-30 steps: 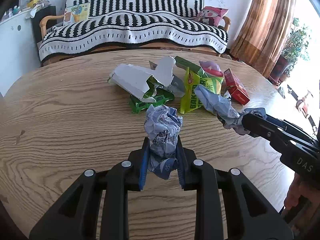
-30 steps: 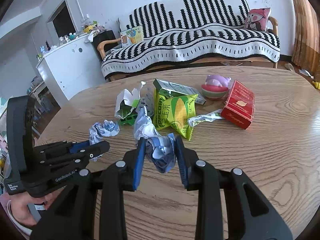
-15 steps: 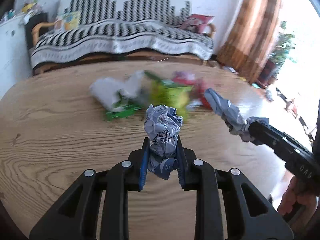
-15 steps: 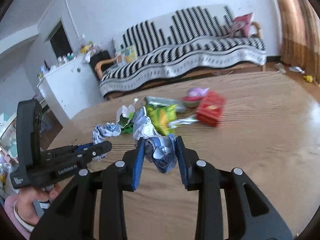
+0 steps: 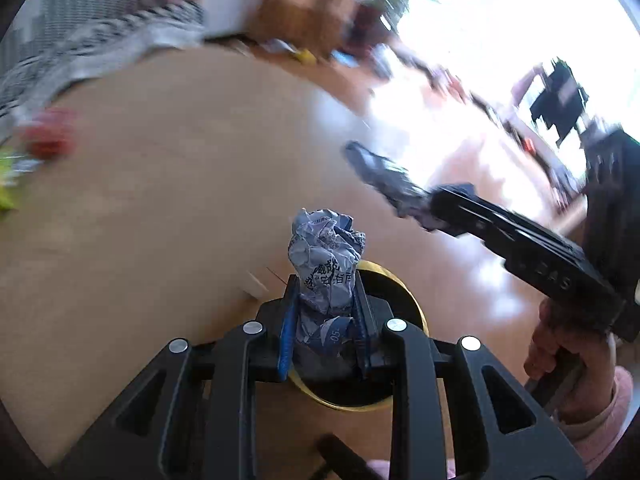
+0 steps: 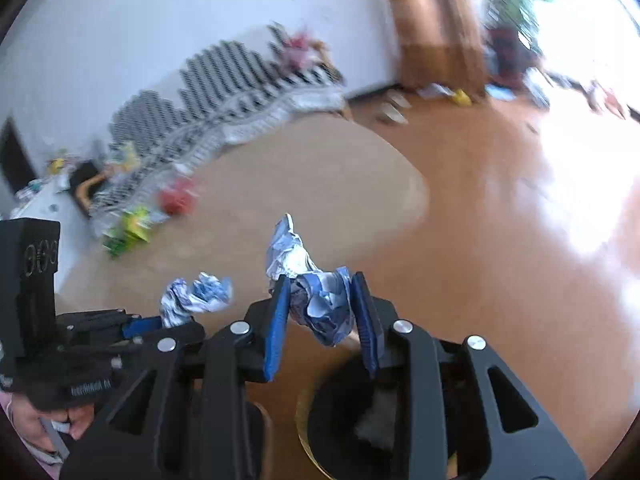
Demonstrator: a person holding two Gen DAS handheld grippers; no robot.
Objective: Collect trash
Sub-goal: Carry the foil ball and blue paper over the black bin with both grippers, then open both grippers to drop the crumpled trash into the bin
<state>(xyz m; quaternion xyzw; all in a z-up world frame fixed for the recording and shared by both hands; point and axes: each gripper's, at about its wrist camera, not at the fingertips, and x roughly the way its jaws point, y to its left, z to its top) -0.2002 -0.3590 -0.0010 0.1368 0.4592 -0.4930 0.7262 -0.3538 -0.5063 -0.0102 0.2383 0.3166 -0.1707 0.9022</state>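
My left gripper point(image 5: 323, 312) is shut on a crumpled blue-and-white paper ball point(image 5: 325, 264) and holds it above a black bin with a gold rim point(image 5: 416, 312) on the floor beside the table. My right gripper point(image 6: 320, 312) is shut on a crumpled blue-and-silver wrapper point(image 6: 316, 288), also over the bin point(image 6: 360, 420). The right gripper shows in the left wrist view point(image 5: 424, 204) with its wrapper point(image 5: 380, 172). The left gripper shows in the right wrist view point(image 6: 160, 326) with its paper ball point(image 6: 196, 296).
The round wooden table point(image 5: 140, 200) lies to the left with blurred leftover trash: a red box point(image 6: 176, 198) and green packets point(image 6: 128, 228). The striped sofa point(image 6: 224, 120) stands behind. Bright sunlit wooden floor point(image 6: 540, 220) spreads to the right.
Both grippers have swung right, away from the trash pile and off the table edge, still holding their crumpled pieces. The bin has come into view beneath them.
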